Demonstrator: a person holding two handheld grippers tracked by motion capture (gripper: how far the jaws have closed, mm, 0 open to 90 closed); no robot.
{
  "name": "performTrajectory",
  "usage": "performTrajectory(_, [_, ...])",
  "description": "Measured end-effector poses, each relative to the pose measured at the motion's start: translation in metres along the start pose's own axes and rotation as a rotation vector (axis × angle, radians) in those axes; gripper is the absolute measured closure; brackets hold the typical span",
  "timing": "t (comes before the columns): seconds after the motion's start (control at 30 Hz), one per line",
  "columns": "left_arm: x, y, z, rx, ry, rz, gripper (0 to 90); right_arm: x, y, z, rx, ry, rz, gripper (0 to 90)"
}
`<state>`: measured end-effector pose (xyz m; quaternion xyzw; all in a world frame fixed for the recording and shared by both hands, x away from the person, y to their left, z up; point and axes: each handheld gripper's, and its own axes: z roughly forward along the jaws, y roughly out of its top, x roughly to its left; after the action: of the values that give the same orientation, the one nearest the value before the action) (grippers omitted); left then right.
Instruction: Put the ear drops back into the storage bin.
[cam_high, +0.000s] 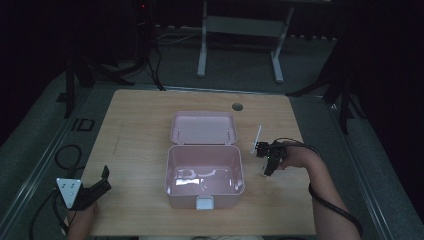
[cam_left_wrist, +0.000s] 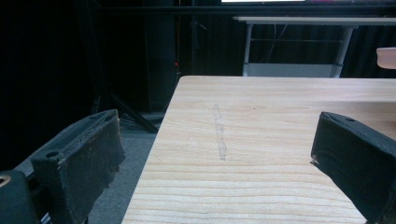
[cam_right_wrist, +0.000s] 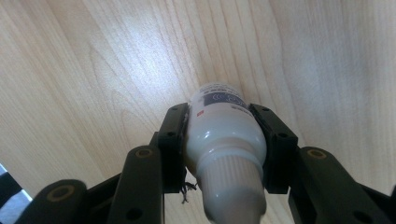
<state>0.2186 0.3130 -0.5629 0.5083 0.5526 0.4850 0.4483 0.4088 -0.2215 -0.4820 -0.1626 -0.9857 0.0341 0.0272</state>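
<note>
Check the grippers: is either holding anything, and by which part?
The right gripper is shut on a small white bottle, clamped across its body just below the ribbed cap. The left gripper is open, holding nothing.

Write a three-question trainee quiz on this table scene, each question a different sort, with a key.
1. True or false: the right tongs are shut on the white bottle.
2. The pink box on the table is: A) open with its lid back, B) closed, C) upside down.
3. Fill in: the left tongs are ____, with nothing between them.

Key: 1 true; 2 A; 3 open.
</note>
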Motion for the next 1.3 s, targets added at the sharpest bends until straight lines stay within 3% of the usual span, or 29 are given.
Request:
performTrajectory(0.2, [0.000,0.000,0.000,0.001,-0.001,0.002,2.4,0.015,-0.001,-0.007,-0.036,-0.011,-0.139,59.7])
performTrajectory(0.53, [0.000,0.000,0.000,0.001,-0.001,0.001,2.4,0.040,-0.001,-0.014,0.034,-0.076,-0.298,59.8])
performTrajectory(0.67, [0.000,0.000,0.000,0.000,-0.001,0.001,2.4,0.049,0.000,-0.018,0.042,-0.069,-0.349,59.8])
performTrajectory(0.77, [0.000,0.000,0.000,-0.001,0.002,0.000,2.4,0.057,0.002,-0.022,0.049,-0.065,-0.376,59.8])
performTrajectory(0.97, [0.001,0.000,0.000,-0.002,0.002,-0.007,2.4,0.062,0.006,-0.030,0.036,-0.058,-0.370,59.8])
performTrajectory(1.3, [0.000,-0.001,0.000,0.003,0.001,0.008,2.3,0.077,0.016,-0.057,0.036,-0.064,-0.371,59.8])
